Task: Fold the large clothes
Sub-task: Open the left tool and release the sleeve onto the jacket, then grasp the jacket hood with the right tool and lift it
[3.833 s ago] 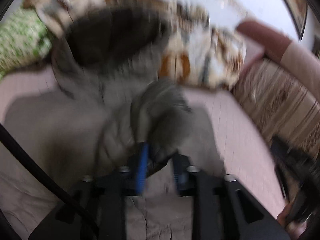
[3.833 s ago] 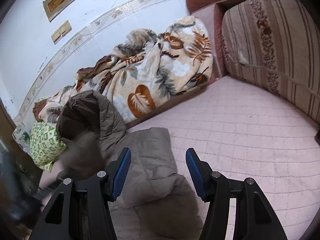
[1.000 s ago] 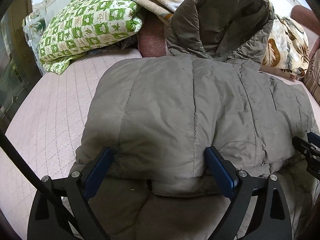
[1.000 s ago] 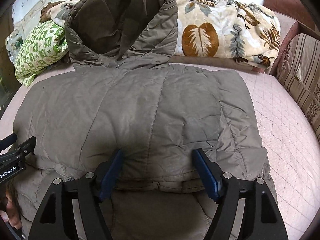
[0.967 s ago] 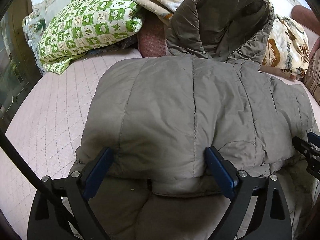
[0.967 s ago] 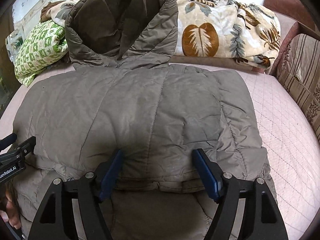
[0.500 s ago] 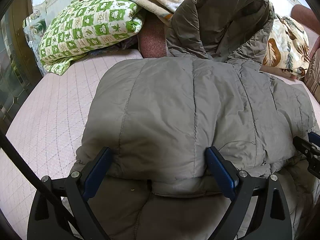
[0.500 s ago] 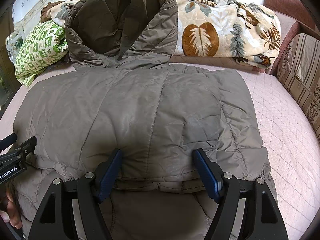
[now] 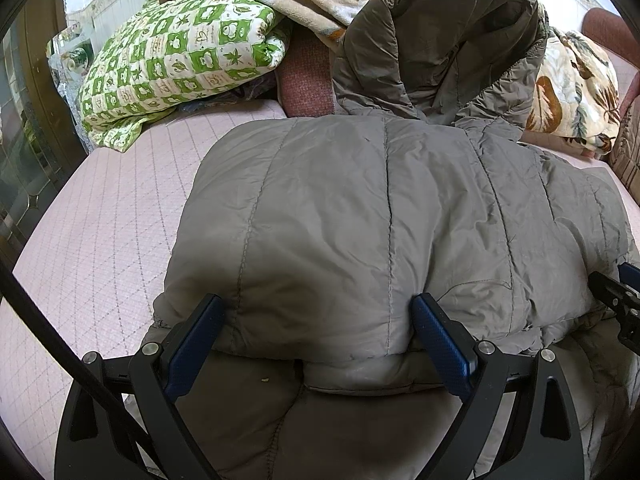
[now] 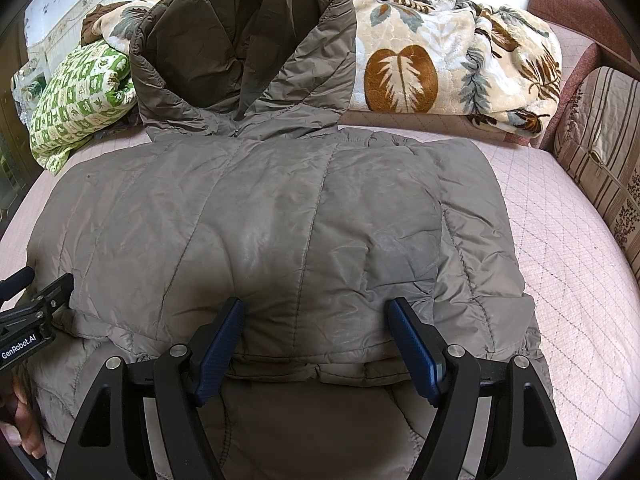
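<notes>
Side by side, the left gripper (image 9: 318, 334) and right gripper (image 10: 316, 330) angle downward, jaws spread wide, over the folded edge of a grey padded jacket (image 10: 280, 216) lying on the pink quilted bed (image 10: 568, 264).

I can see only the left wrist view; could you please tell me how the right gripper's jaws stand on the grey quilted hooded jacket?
Observer: The right gripper has its jaws wide open, one on each side of a bulge at the near edge of the grey quilted hooded jacket.
Operator: Thank you. Does the jacket's right side reach the cushions?
Observer: No, bare pink quilted mattress cover lies between it and the striped brown cushion.
Operator: Is a hand in view anywhere?
Observer: Yes, fingers of a hand show at the lower left corner, beside the jacket.
</notes>
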Action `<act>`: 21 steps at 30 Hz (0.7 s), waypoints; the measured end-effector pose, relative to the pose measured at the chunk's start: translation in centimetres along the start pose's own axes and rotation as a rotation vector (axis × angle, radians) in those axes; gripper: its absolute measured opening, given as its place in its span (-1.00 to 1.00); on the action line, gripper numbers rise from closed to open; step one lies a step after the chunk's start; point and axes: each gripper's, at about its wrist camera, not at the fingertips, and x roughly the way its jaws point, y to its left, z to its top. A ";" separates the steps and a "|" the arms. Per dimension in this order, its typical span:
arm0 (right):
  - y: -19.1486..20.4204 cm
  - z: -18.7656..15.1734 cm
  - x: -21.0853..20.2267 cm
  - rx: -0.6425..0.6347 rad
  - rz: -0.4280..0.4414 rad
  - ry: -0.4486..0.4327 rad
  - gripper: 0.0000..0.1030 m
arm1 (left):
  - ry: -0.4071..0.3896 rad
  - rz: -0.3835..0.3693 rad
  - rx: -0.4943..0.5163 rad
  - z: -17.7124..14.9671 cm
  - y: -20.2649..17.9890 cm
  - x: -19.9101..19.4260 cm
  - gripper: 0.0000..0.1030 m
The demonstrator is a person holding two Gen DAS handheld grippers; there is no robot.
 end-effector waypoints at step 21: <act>0.0 1.4 -7.3 0.044 0.096 -0.112 0.56 | -0.087 -0.027 -0.009 1.9 0.2 -4.9 0.84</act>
